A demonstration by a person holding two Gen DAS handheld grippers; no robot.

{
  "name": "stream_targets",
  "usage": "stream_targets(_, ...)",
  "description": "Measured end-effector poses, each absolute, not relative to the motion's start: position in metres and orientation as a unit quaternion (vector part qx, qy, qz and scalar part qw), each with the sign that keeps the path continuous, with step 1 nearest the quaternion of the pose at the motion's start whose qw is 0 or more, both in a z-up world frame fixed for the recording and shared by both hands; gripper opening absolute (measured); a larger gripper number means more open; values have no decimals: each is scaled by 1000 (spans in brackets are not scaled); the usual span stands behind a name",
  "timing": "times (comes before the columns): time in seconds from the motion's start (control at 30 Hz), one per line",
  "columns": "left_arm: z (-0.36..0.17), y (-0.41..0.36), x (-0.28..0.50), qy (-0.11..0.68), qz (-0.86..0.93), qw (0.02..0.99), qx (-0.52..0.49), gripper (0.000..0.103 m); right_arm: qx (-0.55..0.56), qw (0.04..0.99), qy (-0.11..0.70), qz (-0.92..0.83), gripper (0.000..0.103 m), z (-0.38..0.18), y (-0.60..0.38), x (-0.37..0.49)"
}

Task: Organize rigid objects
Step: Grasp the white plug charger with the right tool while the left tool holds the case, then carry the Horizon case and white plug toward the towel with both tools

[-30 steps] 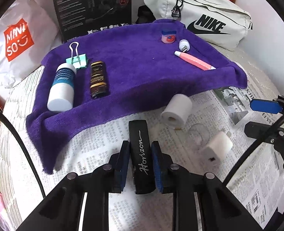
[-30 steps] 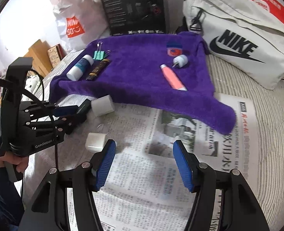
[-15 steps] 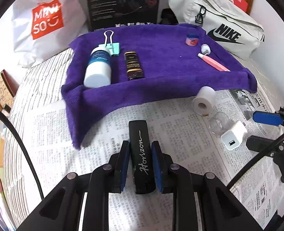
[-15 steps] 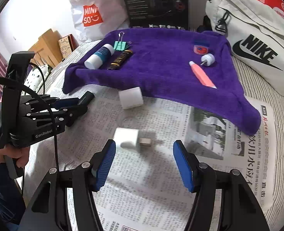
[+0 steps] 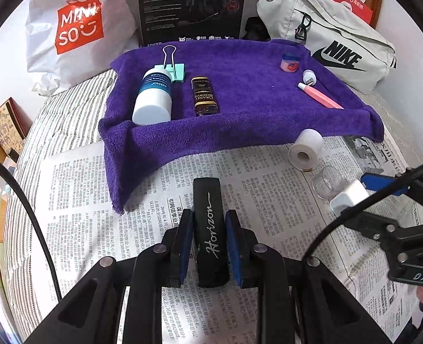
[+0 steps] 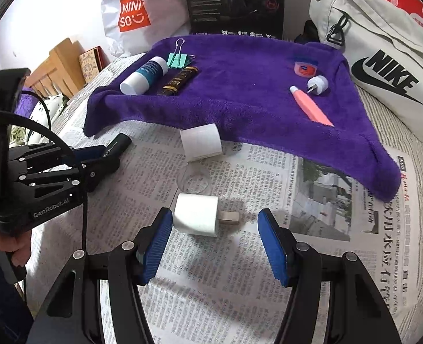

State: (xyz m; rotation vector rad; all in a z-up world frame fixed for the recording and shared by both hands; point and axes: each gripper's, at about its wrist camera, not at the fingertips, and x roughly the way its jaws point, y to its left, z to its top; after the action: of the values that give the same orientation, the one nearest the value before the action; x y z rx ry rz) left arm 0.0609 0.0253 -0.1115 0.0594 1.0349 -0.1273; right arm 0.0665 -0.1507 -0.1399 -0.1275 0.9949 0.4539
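Observation:
My left gripper (image 5: 209, 229) is shut on a black stick-shaped object lettered "Horizon" (image 5: 210, 223), held above the newspaper just in front of the purple towel (image 5: 240, 114). From the right wrist view the same black object (image 6: 117, 146) pokes out of the left gripper (image 6: 102, 154). My right gripper (image 6: 214, 229) stands open over a white plug charger (image 6: 197, 215), which lies on the newspaper between the blue pads without touching them. On the towel lie a white bottle (image 5: 154, 97), a dark small bottle (image 5: 204, 96), a green binder clip (image 5: 172, 67), a pink tube (image 5: 319, 96), a small jar (image 5: 289, 63) and a white cap (image 5: 309, 76).
A white tape roll (image 6: 201, 142) and a clear round lid (image 6: 193, 179) lie on the newspaper (image 6: 268, 258) by the towel's front edge. Behind the towel stand a Miniso bag (image 5: 76, 28), a black box (image 5: 191, 5) and a Nike bag (image 5: 334, 43). A hand (image 6: 8, 243) grips the left tool.
Both grippers shifted left across the bed. The charger moved from beside the right gripper's left finger to between its pads. The left gripper kept its grip on the black object.

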Motion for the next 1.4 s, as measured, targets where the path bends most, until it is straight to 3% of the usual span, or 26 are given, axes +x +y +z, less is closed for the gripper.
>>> stream_targets(0.1,-111,26,60,493,-62,867,29,23,-63,853,472,215,58,-145,-146,68)
stream_targets(0.23,-111,27,59,492,-64,868,24,23,-80,857,463,214,45,-145,-147,65)
stream_targets(0.8,-113,24,54,479,-57,876,34,23,-107,876,436,178,45,-150,-176,68)
stream_targets(1.4,-114,25,42,432,-50,900,23,23,-96,891,401,188,58,-156,-179,62)
